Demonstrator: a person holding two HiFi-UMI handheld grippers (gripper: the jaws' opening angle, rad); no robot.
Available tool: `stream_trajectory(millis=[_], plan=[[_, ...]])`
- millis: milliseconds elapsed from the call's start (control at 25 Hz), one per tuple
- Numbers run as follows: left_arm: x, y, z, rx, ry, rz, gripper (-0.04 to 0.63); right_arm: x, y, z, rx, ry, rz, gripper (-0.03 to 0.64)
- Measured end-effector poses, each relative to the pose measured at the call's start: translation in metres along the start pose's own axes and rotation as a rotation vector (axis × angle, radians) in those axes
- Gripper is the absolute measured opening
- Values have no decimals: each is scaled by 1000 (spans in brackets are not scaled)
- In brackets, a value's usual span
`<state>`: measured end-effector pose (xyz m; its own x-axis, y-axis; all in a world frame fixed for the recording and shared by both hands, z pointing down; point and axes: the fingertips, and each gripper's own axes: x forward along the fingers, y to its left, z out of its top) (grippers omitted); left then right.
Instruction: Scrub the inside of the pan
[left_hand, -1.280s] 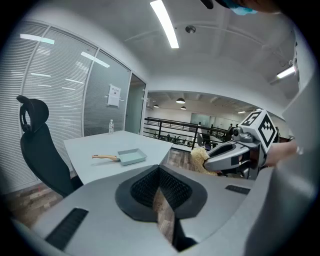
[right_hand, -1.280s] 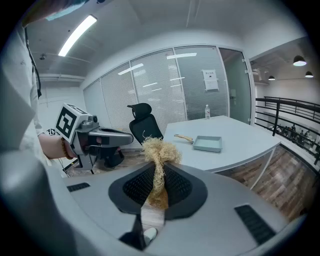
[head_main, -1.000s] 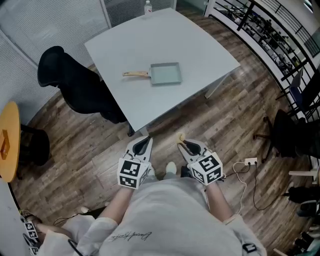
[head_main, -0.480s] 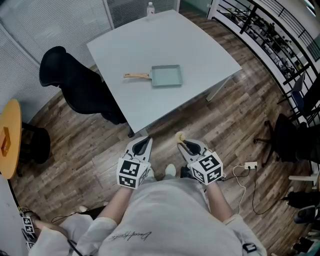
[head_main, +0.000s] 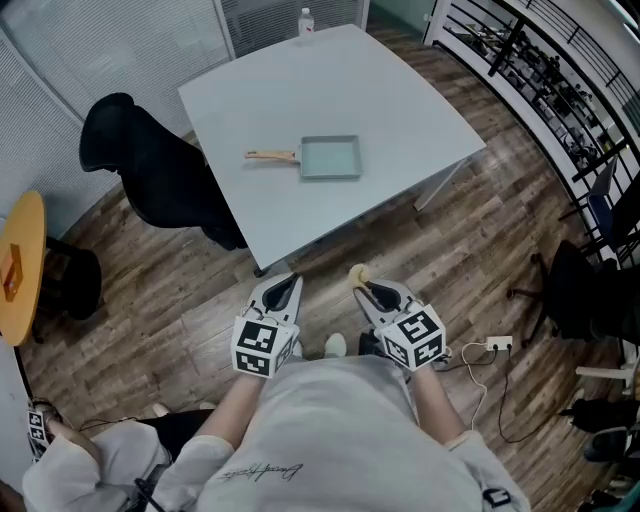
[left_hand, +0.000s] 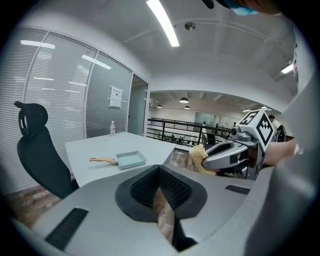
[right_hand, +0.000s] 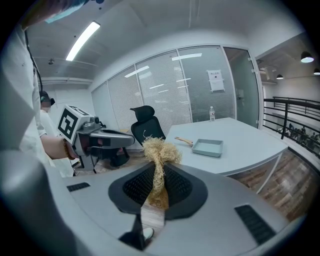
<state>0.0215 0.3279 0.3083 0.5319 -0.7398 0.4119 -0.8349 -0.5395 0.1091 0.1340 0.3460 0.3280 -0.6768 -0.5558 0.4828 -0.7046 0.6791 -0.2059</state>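
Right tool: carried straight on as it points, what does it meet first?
Past its scrubber, probably the near corner of the table, short of the pan; tilted downward, it may meet the floor first. Depth unclear.

Pan (head_main: 330, 158) on table (head_main: 400, 90) — chair (head_main: 150, 172) left, bottle (head_main: 305, 20) at far edge

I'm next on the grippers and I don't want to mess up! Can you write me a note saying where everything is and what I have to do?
Left gripper: jaws shut, nothing in them, held low in front of the body.
Right gripper: jaws shut on the straw-coloured scrubber, whose tuft sticks out past the tips.
Pan: on the table, wooden handle toward the black chair. Both grippers are well short of it.
Done: scrubber is in the grip.
Left: step up to the table, probably steady the handle with the left gripper, then scrub the inside of the pan.
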Motion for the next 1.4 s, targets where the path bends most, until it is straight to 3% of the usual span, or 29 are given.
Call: stream_trajectory(millis=[600,880,1400], plan=[[15,-31,-5,0,22,46,12,-12,-26,-12,-9,2,59,67],[34,-31,-7,20,34,8,12,-4,-36,-15,-7,12,50,67],[94,20,21,32,31,-6,12,46,-80,18,-12,33,42,67]])
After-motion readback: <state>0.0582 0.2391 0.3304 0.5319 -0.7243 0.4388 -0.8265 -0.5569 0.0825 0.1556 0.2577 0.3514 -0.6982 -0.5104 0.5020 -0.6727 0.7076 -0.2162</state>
